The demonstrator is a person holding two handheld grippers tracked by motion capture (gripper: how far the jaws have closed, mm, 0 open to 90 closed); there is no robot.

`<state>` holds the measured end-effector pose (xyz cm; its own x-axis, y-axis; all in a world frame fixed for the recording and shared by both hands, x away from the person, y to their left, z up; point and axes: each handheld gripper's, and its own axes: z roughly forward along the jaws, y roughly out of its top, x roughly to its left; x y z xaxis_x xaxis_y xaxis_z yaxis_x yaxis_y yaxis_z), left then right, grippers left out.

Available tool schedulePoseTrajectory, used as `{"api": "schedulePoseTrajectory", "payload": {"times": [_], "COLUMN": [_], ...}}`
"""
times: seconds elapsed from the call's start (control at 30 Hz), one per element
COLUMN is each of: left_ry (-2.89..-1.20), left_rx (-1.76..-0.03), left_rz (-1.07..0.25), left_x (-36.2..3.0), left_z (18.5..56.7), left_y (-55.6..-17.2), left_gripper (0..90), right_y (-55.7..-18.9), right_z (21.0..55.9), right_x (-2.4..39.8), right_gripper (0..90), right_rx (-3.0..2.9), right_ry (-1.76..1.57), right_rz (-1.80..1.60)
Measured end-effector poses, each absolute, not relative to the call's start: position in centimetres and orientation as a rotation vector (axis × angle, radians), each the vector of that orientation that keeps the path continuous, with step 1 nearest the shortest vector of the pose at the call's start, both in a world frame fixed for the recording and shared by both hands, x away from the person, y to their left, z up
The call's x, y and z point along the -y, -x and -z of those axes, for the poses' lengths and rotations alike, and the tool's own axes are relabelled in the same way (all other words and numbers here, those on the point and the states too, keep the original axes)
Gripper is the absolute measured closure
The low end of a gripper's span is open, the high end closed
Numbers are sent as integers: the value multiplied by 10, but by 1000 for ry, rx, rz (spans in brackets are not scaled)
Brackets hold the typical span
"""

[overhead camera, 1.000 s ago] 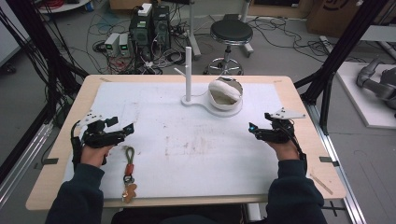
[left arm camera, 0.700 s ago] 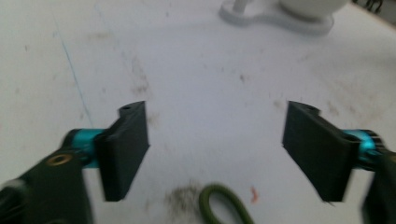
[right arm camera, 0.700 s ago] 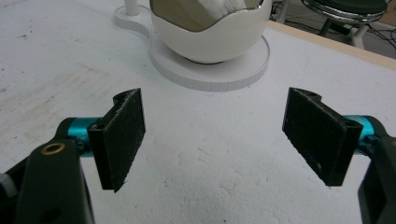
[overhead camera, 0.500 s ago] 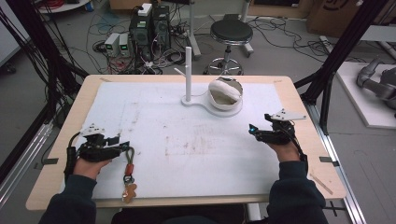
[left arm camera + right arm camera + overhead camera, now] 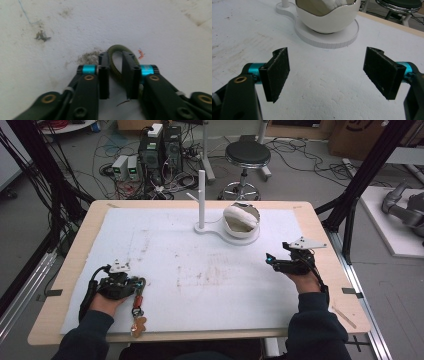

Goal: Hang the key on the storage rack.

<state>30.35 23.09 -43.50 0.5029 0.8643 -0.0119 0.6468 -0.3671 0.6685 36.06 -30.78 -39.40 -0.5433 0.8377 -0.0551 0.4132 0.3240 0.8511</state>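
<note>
Left gripper (image 5: 115, 75) jaws have just been closing on the keychain's olive cord loop (image 5: 113, 53); seat it deeper before lifting. Right gripper (image 5: 327, 75) jaws stand wide.

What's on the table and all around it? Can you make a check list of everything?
Surface: white mat on a wooden table, with brownish smudges and specks.
Job's things: olive cord loop of a keychain strap lying near the front left edge, a brown charm at its end.
Clutter: white stand with an upright post and a white bowl on its base, at the far middle.
Grippers: left gripper has just been closing, jaws around the cord loop and nearly shut on it; right gripper open, nothing between its jaws.
Cables: black cable trailing from the left gripper.
Surroundings: stool, electronics boxes and tangled floor wires beyond the table.
</note>
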Motion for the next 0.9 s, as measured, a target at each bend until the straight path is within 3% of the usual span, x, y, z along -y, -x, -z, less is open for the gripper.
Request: {"api": "schedulePoseTrajectory", "payload": {"times": [0.07, 0.57, 0.6, 0.67, 0.9], "left_ry": [-2148, -1934, -1915, -1891, -1904], "left_rx": [-1227, -1296, -1299, -1324, -1345], "left_rz": [-480, -502, -496, -477, -453], "left_x": [-229, -237, -237, -238, -238], "left_z": [434, 430, 431, 431, 425], "left_y": [-307, -350, -350, -349, -322], "left_gripper": [838, 839, 825, 595, 424], "right_y": [-360, -360, -360, -360, -359], "right_z": [394, 394, 394, 394, 394], "right_x": [308, 309, 309, 309, 310], "right_gripper": [216, 216, 216, 216, 216], "right_rx": [-2100, -2098, -2099, -2099, -2099], "right_ry": [-1093, -1097, -1098, -1100, -1098], "right_rz": [-1135, -1141, -1140, -1143, -1144]}}
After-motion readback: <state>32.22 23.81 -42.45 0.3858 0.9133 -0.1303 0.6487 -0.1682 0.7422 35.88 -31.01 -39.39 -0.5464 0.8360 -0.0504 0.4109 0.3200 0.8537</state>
